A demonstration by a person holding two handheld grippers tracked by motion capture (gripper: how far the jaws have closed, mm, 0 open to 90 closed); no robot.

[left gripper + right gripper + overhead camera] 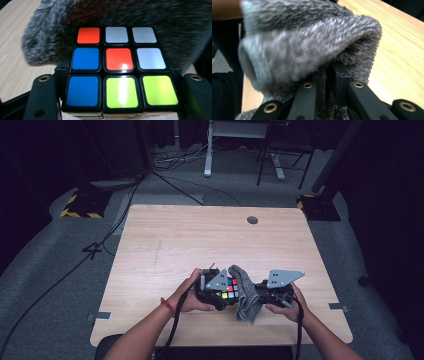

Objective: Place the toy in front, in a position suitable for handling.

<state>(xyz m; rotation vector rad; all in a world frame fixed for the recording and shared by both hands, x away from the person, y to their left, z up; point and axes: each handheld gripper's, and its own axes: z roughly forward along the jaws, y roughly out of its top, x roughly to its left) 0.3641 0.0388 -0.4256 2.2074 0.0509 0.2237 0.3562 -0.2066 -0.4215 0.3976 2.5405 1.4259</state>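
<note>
— Any writing, label or number you can read anywhere here?

— None. The puzzle cube (120, 70) has plain colour stickers with no logo on them, not even on the centre square.

— What about the grey fuzzy cloth (307, 47)?

— No tag or print can be seen on it.

— And the floor?

— The base plate (80, 206) beside the table carries yellow-and-black hazard stripes, which is a warning marking without words.

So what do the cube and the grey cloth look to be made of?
Puzzle cube: apparently hard plastic, black frame with glossy coloured tiles that carry bright light reflections. Grey cloth: soft, fuzzy fabric, perhaps fleece or chenille; its mottled pile stands up and it drapes in folds.
</note>
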